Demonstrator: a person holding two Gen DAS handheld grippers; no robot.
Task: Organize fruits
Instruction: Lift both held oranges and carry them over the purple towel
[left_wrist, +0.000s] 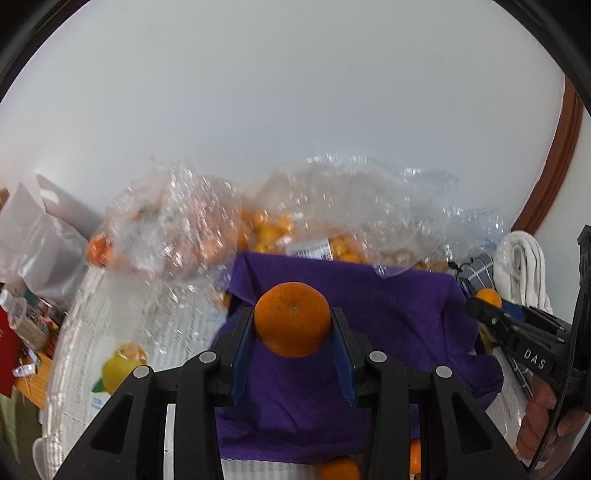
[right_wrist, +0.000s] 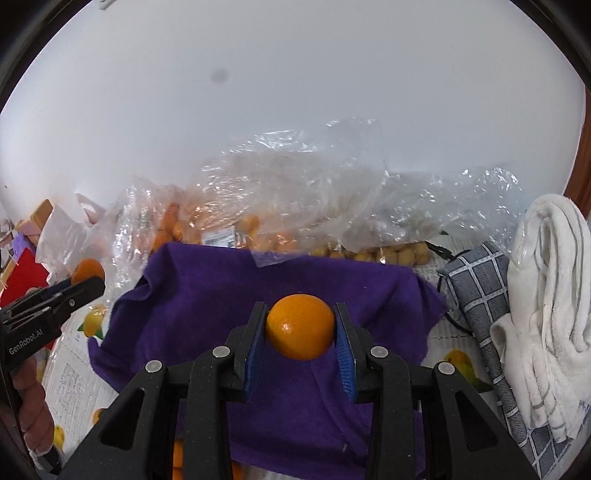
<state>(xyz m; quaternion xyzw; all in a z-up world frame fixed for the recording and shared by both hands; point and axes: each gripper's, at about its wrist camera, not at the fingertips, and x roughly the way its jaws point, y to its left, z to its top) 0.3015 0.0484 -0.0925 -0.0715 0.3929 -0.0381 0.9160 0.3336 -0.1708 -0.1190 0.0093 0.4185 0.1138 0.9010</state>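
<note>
Fruits: we find each gripper's jaws clamped on one round orange citrus, left (left_wrist: 292, 319), right (right_wrist: 300, 326), above the purple cloth (left_wrist: 388, 317). Smooth rind between flat pads; either could roll free.

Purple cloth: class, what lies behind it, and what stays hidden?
Behind the purple cloth sit clear plastic bags of orange fruit and smaller yellowish fruit. The crinkled plastic blurs them, and the cloth hides the bags' bases.

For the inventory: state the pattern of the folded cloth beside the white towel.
Grey with a white grid check, clearest in the right wrist view.
</note>
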